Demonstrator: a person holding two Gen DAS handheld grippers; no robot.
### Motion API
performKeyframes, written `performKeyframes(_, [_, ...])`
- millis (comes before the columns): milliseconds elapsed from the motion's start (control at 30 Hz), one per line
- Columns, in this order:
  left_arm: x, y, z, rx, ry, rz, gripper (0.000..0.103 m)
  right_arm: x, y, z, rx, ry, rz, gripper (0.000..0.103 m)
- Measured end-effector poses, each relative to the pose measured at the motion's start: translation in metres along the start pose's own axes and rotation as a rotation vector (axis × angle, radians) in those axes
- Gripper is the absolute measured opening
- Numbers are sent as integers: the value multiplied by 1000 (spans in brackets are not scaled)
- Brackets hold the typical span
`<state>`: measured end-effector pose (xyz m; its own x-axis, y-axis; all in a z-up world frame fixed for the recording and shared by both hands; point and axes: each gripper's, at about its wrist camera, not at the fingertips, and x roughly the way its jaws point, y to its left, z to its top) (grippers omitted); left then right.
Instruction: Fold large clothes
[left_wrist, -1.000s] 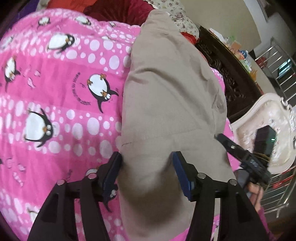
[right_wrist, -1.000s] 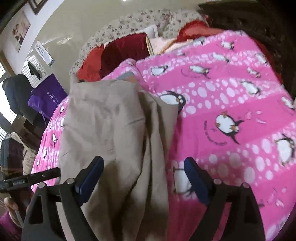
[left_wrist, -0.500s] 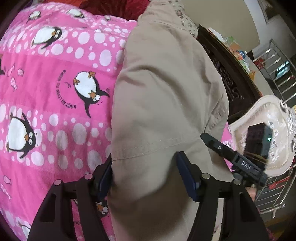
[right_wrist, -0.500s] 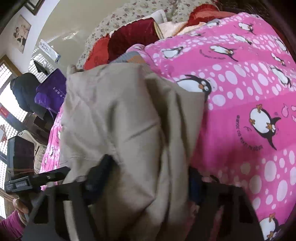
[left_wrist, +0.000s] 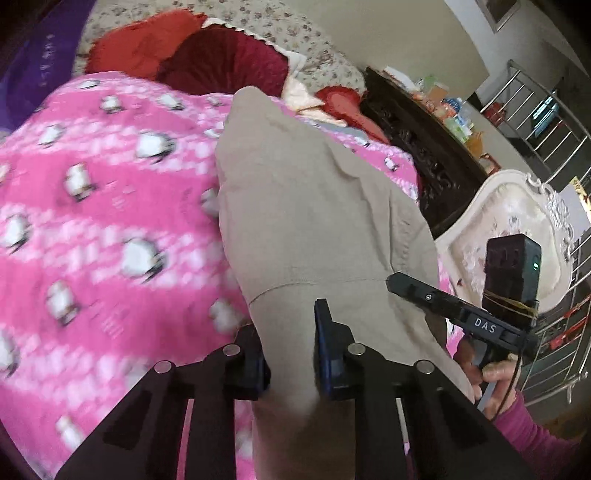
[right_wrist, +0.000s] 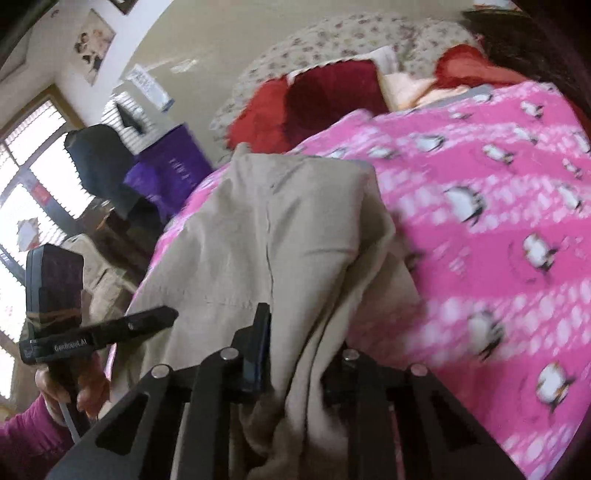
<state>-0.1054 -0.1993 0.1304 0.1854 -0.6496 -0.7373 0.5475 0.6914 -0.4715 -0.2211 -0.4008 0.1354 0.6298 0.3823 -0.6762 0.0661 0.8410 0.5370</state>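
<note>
- Spread under everything, wide pink fleece blanket with white dots and penguins (left_wrist: 110, 229), blurred in both views.
- Lying lengthwise on the blanket, large beige cotton garment (left_wrist: 314, 221), far end toward the red and maroon velvet cushions (left_wrist: 207, 55), near end raised off the blanket and hanging from both tongs.
- Beside the bed, cream padded chair with carved frame (left_wrist: 517, 221).
- Left gripper (left_wrist: 291, 354), black with blue pads: just been closing, now pinched tight on the near edge of the beige garment.
- Right gripper (right_wrist: 295, 354): also just been closing, now clamped on bunched folds of the same garment (right_wrist: 258, 240).
- At the frame edges, hand in magenta sleeve (right_wrist: 74, 391) around a gripper handle.
</note>
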Motion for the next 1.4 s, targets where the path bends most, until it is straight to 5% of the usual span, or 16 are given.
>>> performKeyframes(167, [-6, 26, -39, -25, 66, 147, 10, 33, 22, -46, 75, 90, 81, 23])
performKeyframes(333, [18, 43, -75, -28, 83, 293, 28, 58, 15, -68, 93, 143, -30, 57])
performKeyframes(500, [-6, 30, -75, -33, 19, 340, 32, 6, 36, -57, -5, 50, -124, 57])
performKeyframes(600, [-20, 18, -82, -6, -29, 377, 32, -15, 52, -49, -53, 15, -106, 57])
performKeyframes(833, [-25, 3, -90, 56, -74, 456, 33, -6, 104, -65, -177, 80, -33, 55])
performKeyframes(967, [-17, 4, -95, 32, -60, 451, 33, -1, 130, -86, -310, 108, -100, 54])
performKeyframes(1133, [-9, 4, -104, 26, -65, 459, 33, 18, 110, -109, -350, 177, -291, 52])
performKeyframes(1400, [-10, -3, -108, 16, -89, 482, 33, 26, 79, -130, -268, 139, -300, 51])
